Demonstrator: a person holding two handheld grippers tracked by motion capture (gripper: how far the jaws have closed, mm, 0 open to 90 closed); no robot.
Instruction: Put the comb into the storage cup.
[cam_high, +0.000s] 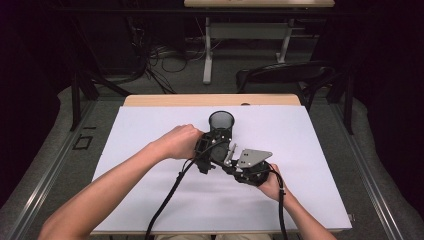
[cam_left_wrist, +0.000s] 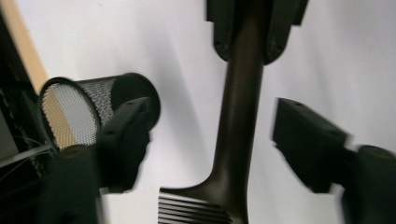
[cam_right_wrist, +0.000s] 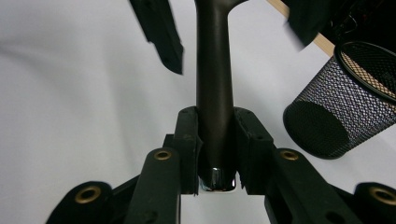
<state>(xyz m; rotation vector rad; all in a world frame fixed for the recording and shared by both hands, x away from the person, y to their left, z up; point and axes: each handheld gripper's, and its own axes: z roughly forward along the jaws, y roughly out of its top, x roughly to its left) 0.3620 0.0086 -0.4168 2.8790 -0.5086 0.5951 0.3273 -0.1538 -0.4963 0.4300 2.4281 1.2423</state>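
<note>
Beside the mesh cup (cam_high: 221, 121), both hands (cam_high: 181, 142) tool-to-tool

Both forearms (cam_high: 115, 182) bare, no sleeves in view. Left gripper (cam_high: 212, 147) and right gripper (cam_high: 235, 161): black bodies, each trailing a black cable (cam_high: 167, 200). Right gripper topped by a grey three-cornered plate (cam_high: 252, 157) with small holes. Brass-coloured rivets (cam_right_wrist: 162, 155) at its black jaw links.

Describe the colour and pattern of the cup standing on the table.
Black wire mesh cup, clearest in the right gripper view.
</note>
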